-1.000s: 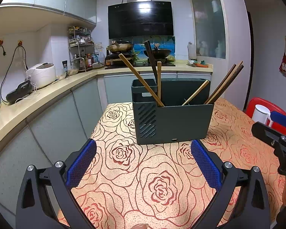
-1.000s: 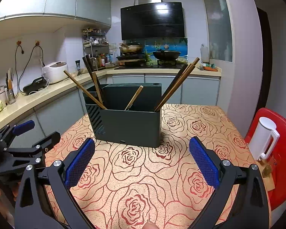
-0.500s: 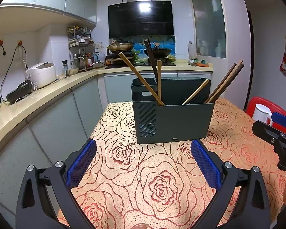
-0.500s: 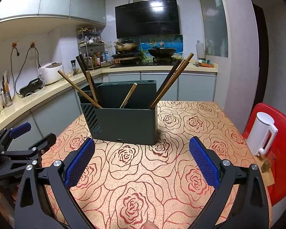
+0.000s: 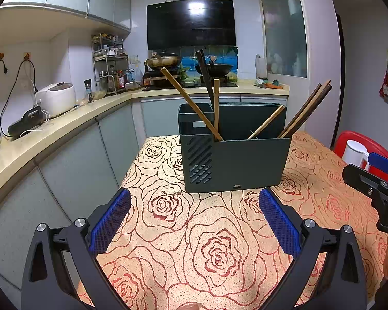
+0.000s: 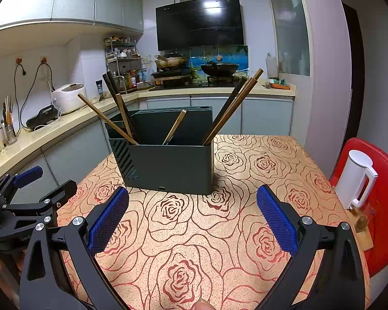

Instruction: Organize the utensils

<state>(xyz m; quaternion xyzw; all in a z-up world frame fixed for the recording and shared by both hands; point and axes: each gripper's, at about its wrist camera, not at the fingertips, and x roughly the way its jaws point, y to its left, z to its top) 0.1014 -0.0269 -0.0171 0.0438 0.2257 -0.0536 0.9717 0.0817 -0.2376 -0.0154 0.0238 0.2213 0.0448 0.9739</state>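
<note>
The dark holder (image 5: 235, 155) stands upright mid-bench on the rose-print cloth (image 5: 209, 245), w/ wooden chopsticks (image 5: 191, 103) leaning out at mixed angles: a few fanned at its left end, one short light stick (image 6: 174, 126) near the middle, a dark bunch (image 6: 232, 106) slanting right.

Left tongs (image 5: 194, 219) are spread wide, nothing between the blue pads, hovering short of the holder. Right tongs (image 6: 192, 218) likewise wide and empty, also short of it.

Handling, as a guess: sticks are light, stiff, thin, prob. smooth, so they can roll or pivot in the pads. Best grip is on the upper shaft, well above the holder rim, pads square across the stick, then lift along its lean rather than straight up so it doesn't lever against neighbours. The bunched dark ones sit touching; taking one alone will likely drag others. Holder itself looks like a light plastic box and may slide or tip if a stick catches.

Views: left cam shows the slotted vent side (image 5: 200, 160) and the handle cut-out at the holder's left end, plus the right tongs at frame edge. Right cam shows the white kettle (image 6: 355, 178) on a red stool (image 6: 385, 206) beside the bench, the holder's rear section, and the left tongs low at left; the right-hand bunch reads clearer here.
</note>
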